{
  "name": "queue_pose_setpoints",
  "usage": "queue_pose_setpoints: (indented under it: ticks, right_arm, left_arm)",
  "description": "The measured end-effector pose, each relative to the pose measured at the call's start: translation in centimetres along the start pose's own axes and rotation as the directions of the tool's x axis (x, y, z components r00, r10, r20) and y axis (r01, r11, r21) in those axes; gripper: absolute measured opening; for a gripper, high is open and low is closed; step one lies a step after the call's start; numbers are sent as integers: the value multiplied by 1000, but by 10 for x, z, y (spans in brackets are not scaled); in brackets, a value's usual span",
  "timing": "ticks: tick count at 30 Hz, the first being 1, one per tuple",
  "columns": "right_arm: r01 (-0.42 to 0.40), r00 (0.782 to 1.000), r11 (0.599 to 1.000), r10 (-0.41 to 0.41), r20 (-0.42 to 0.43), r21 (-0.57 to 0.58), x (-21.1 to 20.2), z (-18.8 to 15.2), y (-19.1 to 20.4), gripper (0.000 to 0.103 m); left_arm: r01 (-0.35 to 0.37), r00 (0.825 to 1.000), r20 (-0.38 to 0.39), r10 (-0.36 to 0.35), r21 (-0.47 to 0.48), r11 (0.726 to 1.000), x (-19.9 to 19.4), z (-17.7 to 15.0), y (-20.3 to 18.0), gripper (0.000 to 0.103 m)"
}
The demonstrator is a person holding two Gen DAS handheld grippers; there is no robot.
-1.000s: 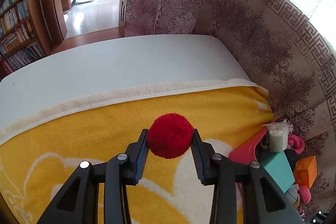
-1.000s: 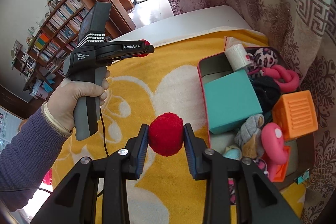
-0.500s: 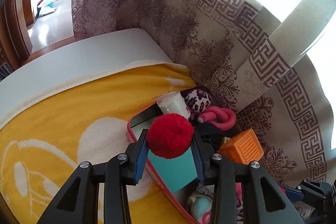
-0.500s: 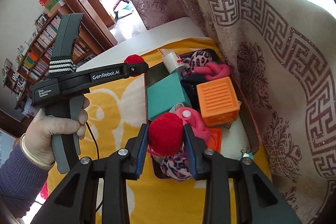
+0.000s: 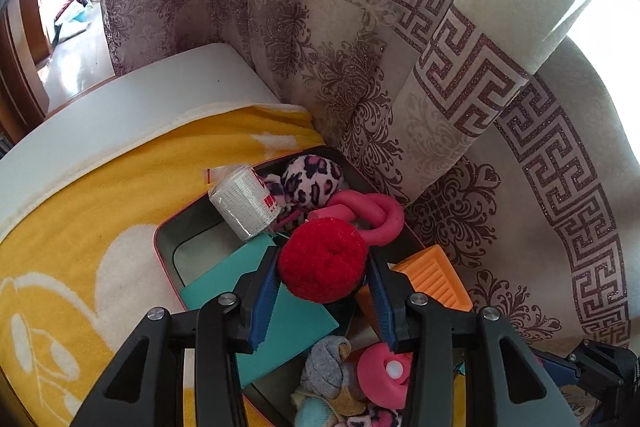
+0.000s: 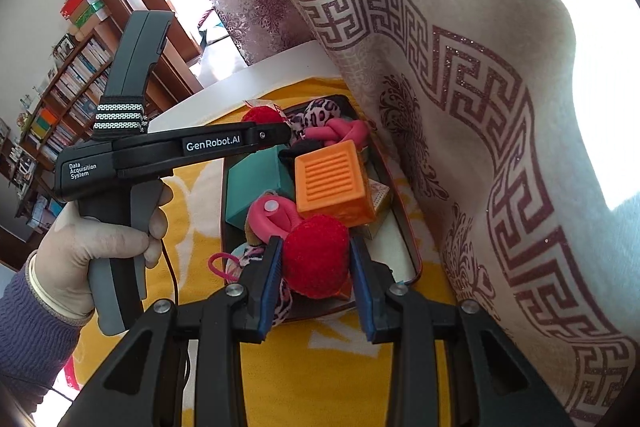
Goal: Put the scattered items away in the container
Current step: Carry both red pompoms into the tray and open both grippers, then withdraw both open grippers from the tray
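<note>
Two red pom-poms are in hand. My left gripper (image 5: 322, 269) hangs over the middle of the pink-rimmed container (image 5: 160, 239) with one red pom-pom (image 5: 322, 255) between its blue pads. Its jaws are opening, and the pads still touch the ball. My right gripper (image 6: 316, 279) is shut on the other red pom-pom (image 6: 314, 255) above the container's near end (image 6: 412, 259). In the right wrist view a gloved hand (image 6: 96, 247) holds the left gripper (image 6: 276, 131) over the container's far end.
The container holds a teal box (image 5: 248, 267), an orange ribbed block (image 5: 432, 283), a white roll (image 5: 244, 203), a leopard-print ball (image 5: 312, 179) and a pink knotted toy (image 5: 372, 215). It lies on a yellow towel (image 5: 80, 227). A patterned curtain (image 5: 460, 87) hangs right beside it.
Both grippers moved from over the yellow towel to above the container, each with its pom-pom. The left jaws have spread a little around their ball.
</note>
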State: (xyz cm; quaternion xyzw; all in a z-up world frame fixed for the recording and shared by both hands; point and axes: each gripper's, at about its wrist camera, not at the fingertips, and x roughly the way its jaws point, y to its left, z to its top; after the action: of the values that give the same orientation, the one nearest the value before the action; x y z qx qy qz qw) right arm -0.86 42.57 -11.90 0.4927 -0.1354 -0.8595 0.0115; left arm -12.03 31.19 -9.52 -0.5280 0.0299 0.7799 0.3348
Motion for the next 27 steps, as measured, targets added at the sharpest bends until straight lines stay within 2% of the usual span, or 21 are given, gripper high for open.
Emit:
queue_pose_setpoints:
  ticks: [1,2,3,9,17,19,21,27]
  right_arm:
    - [4,1000,1000,-4,-5,0,3,0,-2,36]
    - [8,1000,1000,-8,-11,2,3,-5,-6,37]
    - [17,1000,1000,-17,-15,6,5,-5,-7,37]
    - [13,999,1000,-12,-43,19,11,-11,-17,45]
    - [1,999,1000,0,-45,3,6,-11,-13,45]
    - [-9,999,1000,9,-41,-4,5,-10,-9,53]
    - [-23,999,1000,23,-43,-4,4,-10,-5,61]
    - [-47,998,999,46,-50,-9,3,-8,7,78]
  left_arm:
    - [-7,1000,-1,7,-4,1000,1,-1,0,59]
    - [-19,1000,1,19,-12,1000,0,-2,1,74]
    - [-32,999,6,32,-22,999,1,-2,1,80]
    - [-56,998,10,57,-56,997,-6,-6,12,80]
    - [-93,995,36,98,-106,990,-24,-14,24,80]
    - [-118,992,39,124,-124,985,-29,-15,28,82]
    - [-144,988,39,152,-153,978,-34,-17,34,89]
    - [-219,971,56,233,-191,957,-57,-27,38,89]
